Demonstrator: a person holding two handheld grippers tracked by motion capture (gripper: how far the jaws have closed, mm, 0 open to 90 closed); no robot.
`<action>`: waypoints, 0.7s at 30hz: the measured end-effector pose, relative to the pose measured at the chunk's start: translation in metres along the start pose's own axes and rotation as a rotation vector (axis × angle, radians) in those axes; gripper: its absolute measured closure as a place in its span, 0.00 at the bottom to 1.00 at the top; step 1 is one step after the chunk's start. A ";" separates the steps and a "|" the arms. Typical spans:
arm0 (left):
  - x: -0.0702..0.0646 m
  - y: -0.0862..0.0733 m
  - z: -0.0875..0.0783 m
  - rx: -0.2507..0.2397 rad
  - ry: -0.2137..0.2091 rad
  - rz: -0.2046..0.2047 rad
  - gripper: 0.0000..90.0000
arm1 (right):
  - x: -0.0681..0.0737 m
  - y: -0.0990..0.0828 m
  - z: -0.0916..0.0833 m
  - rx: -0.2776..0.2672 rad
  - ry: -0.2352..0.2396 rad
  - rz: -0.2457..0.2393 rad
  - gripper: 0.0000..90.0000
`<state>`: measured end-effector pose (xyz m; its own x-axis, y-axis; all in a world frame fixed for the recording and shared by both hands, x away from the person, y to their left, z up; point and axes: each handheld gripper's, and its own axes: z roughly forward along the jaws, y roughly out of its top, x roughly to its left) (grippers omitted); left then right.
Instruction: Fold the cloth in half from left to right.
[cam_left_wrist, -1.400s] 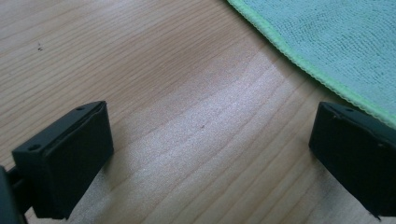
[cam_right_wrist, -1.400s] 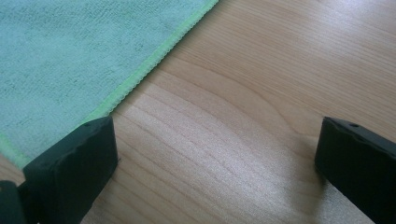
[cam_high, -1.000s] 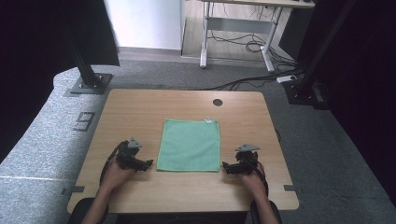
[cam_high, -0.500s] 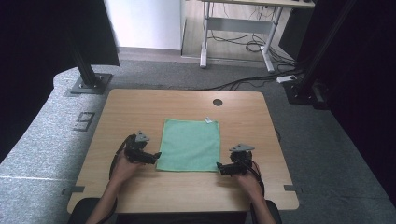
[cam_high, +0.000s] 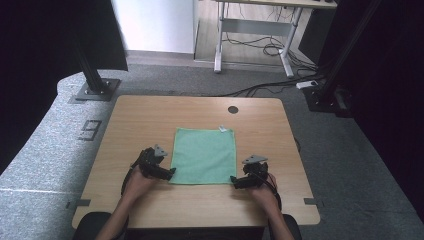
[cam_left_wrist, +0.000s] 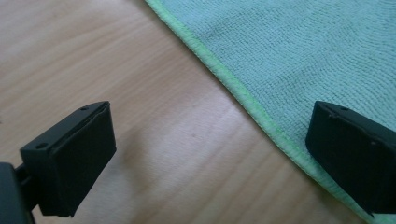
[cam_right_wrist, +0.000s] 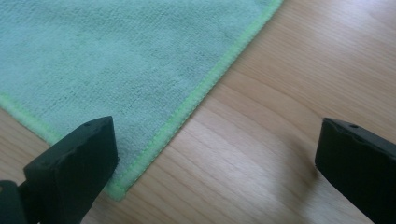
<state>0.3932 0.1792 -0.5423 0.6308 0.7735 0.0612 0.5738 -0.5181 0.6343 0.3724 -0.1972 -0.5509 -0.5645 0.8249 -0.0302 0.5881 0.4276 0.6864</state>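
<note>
A green cloth (cam_high: 205, 156) lies flat and square in the middle of the wooden table (cam_high: 150, 115), with a small white tag at its far right corner. My left gripper (cam_high: 169, 174) is open at the cloth's near left corner; in the left gripper view one jaw stands over the cloth (cam_left_wrist: 299, 51) and the other over bare wood, the hem running between them. My right gripper (cam_high: 234, 181) is open at the near right corner, and its own view has the cloth's corner (cam_right_wrist: 116, 65) between the wide-apart jaws. Nothing is gripped.
A round cable hole (cam_high: 233, 109) sits near the table's far edge. Black stand feet (cam_high: 95, 90) rest on the grey carpet beside the table's far corners. A desk frame and cables (cam_high: 255, 45) stand farther back.
Both grippers have moved inward and slightly forward from beside the cloth to its two near corners. The cloth has not moved.
</note>
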 end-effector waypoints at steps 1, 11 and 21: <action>-0.002 -0.001 0.000 0.000 -0.008 -0.005 0.02 | -0.001 -0.001 -0.001 0.000 -0.008 0.000 0.00; -0.041 -0.002 -0.004 0.001 -0.067 0.059 0.02 | -0.025 -0.009 -0.008 0.004 -0.056 0.049 0.00; -0.050 0.003 -0.001 -0.002 -0.110 0.089 0.01 | -0.049 -0.018 -0.011 -0.007 -0.052 0.114 0.00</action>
<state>0.3623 0.1396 -0.5426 0.7329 0.6796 0.0329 0.5119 -0.5825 0.6314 0.3828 -0.2490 -0.5541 -0.4631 0.8862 0.0107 0.6425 0.3274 0.6928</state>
